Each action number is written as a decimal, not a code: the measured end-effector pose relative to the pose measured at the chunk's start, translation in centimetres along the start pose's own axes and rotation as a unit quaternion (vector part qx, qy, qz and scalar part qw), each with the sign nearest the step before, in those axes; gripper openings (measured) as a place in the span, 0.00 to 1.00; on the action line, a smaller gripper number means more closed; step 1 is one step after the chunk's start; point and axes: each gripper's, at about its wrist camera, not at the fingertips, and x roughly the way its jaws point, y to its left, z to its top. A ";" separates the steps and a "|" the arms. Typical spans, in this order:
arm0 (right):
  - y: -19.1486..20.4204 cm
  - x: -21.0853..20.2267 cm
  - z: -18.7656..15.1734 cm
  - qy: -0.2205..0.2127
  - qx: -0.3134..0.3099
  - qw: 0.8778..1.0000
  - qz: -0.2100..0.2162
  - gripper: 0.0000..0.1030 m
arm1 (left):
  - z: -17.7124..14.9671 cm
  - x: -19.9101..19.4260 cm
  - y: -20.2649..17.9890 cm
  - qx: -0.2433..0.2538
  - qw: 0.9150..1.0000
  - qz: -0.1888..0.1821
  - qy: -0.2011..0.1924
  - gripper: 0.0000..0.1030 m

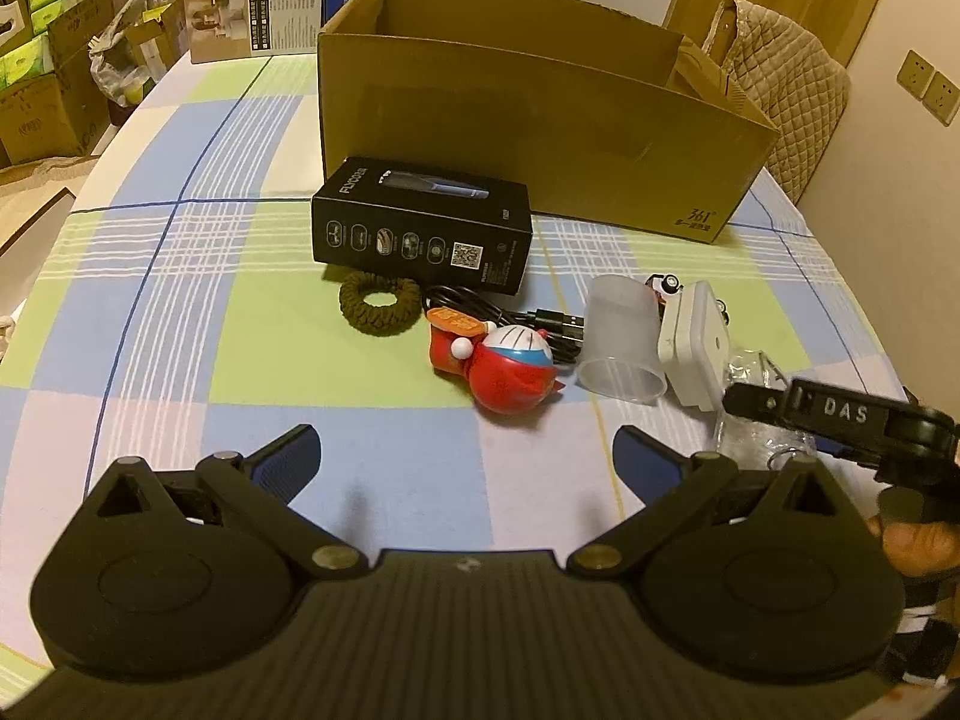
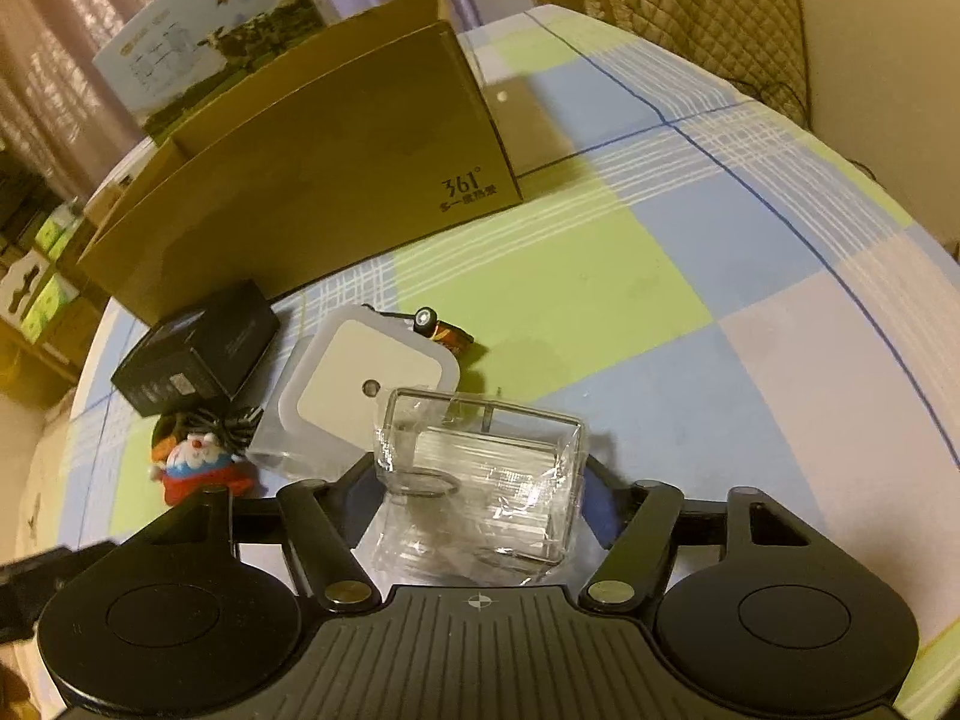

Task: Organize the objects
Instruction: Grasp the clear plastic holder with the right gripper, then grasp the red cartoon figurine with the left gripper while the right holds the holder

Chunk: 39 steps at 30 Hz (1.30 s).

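Your right gripper (image 2: 480, 501) is closing around the clear box (image 2: 480, 480), with its jaws sitting on either side of the box; whether the pads are pressing it you cannot tell. The box is lying on the checked cloth (image 2: 660, 312), just beside the white plug (image 2: 366, 384), with a battery (image 2: 444, 330) beyond it. Your left gripper (image 1: 465, 456) is hanging wide open over the cloth, holding nothing. Ahead of it the red toy (image 1: 504, 372), cable (image 1: 528, 321), frosted cup (image 1: 621, 342), hair tie (image 1: 378, 303) and black box (image 1: 420, 228) are lying before the open carton (image 1: 540, 120).
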 end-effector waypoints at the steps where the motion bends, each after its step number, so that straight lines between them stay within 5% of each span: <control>1: -0.1 -0.1 0.0 0.001 -0.006 1.000 0.000 0.62 | 0.0 0.1 0.0 0.000 1.000 -0.001 0.000 0.99; 10: 0.7 -0.9 -1.2 0.004 -0.120 0.992 -0.025 0.61 | 0.3 2.0 -0.3 0.013 1.000 -0.012 -0.008 0.98; 18: -0.2 -0.7 -1.4 0.008 -0.145 0.989 -0.033 0.61 | 1.1 4.5 -1.3 0.043 0.999 -0.025 -0.022 0.83; 22: -0.1 -0.5 -1.2 0.008 -0.148 0.988 -0.035 0.61 | 1.9 5.3 -0.7 -0.007 0.999 -0.044 -0.024 0.82; 28: 0.0 -0.5 -0.9 0.010 -0.153 0.988 -0.034 0.61 | 2.8 6.9 -0.2 -0.030 0.999 -0.029 -0.004 0.58; 33: 0.3 -0.8 -1.3 0.012 -0.169 0.985 -0.033 0.61 | 2.4 5.7 0.2 -0.001 0.999 -0.044 0.017 0.38; 39: 0.4 -0.8 -1.7 0.015 -0.169 0.985 -0.031 0.61 | 1.3 4.1 0.7 0.043 0.998 -0.022 0.038 0.37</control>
